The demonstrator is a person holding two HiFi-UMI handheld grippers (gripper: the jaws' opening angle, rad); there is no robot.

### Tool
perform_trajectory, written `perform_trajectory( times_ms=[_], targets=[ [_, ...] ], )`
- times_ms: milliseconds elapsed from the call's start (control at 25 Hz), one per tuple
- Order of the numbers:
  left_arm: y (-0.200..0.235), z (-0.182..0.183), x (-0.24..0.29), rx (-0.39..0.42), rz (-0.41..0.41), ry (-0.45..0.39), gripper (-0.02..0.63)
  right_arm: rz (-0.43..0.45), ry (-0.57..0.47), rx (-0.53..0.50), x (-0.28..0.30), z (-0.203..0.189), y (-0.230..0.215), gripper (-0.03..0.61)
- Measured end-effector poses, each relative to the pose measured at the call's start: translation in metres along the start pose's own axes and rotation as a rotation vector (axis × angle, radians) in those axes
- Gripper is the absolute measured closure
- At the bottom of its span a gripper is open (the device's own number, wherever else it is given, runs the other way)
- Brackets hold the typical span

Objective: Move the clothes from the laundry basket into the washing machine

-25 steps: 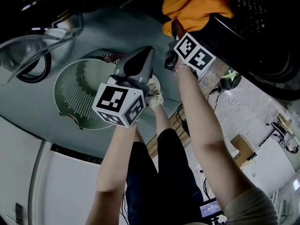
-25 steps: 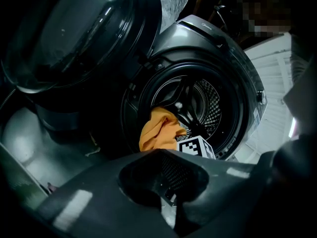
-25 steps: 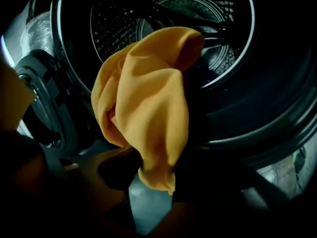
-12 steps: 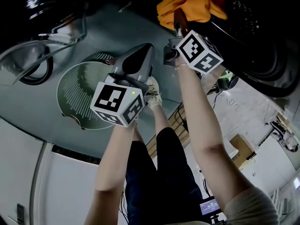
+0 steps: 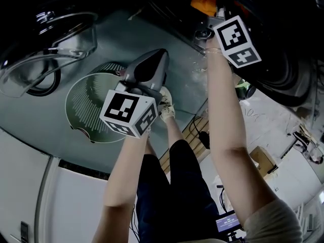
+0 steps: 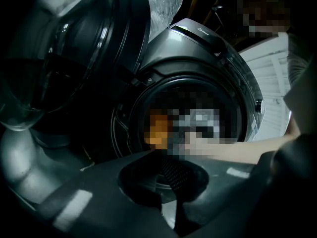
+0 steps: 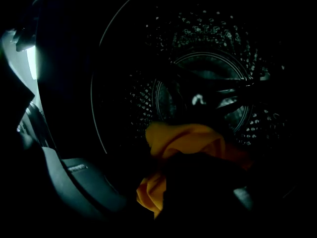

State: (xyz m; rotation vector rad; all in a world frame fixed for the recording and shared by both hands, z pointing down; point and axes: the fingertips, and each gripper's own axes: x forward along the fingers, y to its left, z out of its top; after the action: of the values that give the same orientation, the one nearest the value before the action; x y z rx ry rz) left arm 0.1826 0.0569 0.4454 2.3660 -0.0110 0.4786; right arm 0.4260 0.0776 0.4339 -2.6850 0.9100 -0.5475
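The left gripper (image 5: 158,55) waits outside the washing machine (image 6: 198,58), jaws together on nothing. The right gripper (image 5: 215,11), clamped on the orange garment (image 7: 183,138), reaches into the drum (image 7: 198,78). It should likely go deeper before releasing, since the cloth bunches at its jaws and droops toward the rim.

Looks like a workshop or test room rather than a home: front-loading washing machine (image 6: 198,48) amid loose floor cables (image 5: 201,134), cardboard box (image 5: 260,161), lit monitor (image 5: 227,223).
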Motion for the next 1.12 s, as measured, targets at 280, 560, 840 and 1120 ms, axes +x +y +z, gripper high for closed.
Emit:
perform_trajectory(
  times_ms=[280,560,840,1120],
  targets=[
    [0.001,-0.005,-0.002,-0.007,0.0,0.01,0.609,-0.021,0.241,0.115,0.008,-0.051,-0.016,0.107],
    [-0.001,0.001,-0.008,0.012,0.009,0.016,0.609,-0.053,0.244,0.117,-0.015,-0.045,-0.015,0.094],
    [-0.024,0.027,-0.033,0.065,0.026,0.014,0.609,0.006,0.288,0.107,-0.075,-0.033,0.019,0.113],
    [-0.065,0.074,-0.079,0.135,0.059,-0.012,0.609,0.213,0.367,0.065,-0.144,0.005,0.091,0.299]
  ],
)
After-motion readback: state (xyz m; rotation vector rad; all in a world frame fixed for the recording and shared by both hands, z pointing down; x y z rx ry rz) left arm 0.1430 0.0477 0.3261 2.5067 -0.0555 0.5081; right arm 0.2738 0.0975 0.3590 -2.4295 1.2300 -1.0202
